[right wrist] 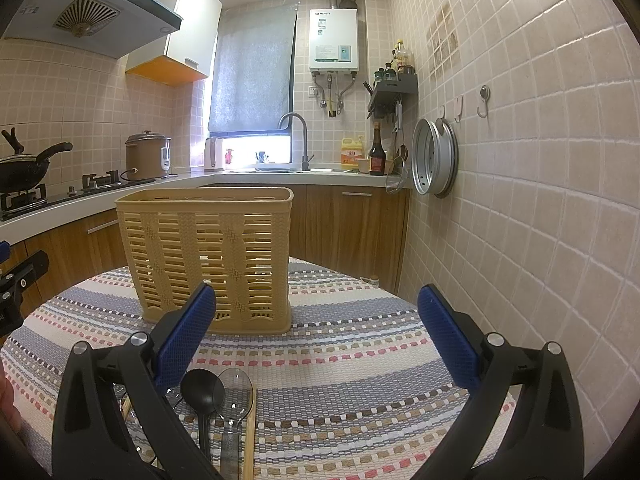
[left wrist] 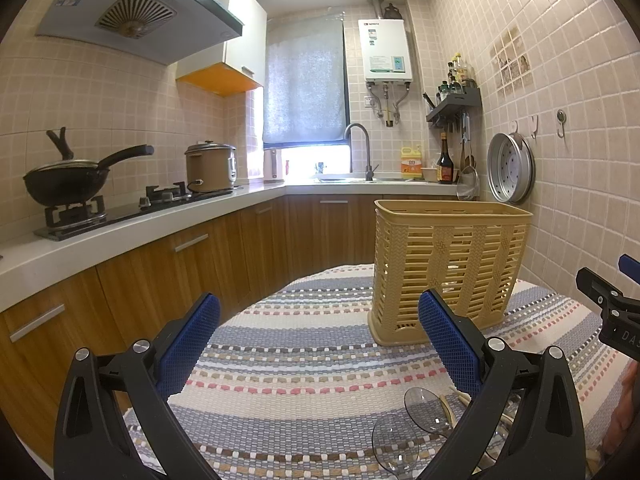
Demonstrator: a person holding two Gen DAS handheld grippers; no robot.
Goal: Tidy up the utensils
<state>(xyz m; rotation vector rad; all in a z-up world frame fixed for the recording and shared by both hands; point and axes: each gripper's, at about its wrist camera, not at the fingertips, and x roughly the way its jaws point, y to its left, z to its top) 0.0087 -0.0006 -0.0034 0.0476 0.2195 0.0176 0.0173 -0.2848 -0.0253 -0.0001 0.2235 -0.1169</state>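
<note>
Spoons [right wrist: 218, 394] and chopsticks [right wrist: 250, 432] lie loose on the tabletop [right wrist: 360, 360], near the right gripper [right wrist: 318, 340]; both it and the left gripper [left wrist: 320, 344] are spread, holding nothing. Yellow basket [right wrist: 208, 256] looks empty, so sorting seems not begun.

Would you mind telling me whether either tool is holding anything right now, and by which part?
Nothing is held. The left tool and right tool are both open and empty; the spoons lie on the cloth.

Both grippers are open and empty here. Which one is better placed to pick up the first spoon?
Probably the right gripper: the black spoon lies beside its left finger, while the spoons sit partly hidden behind the left gripper's right finger.
</note>
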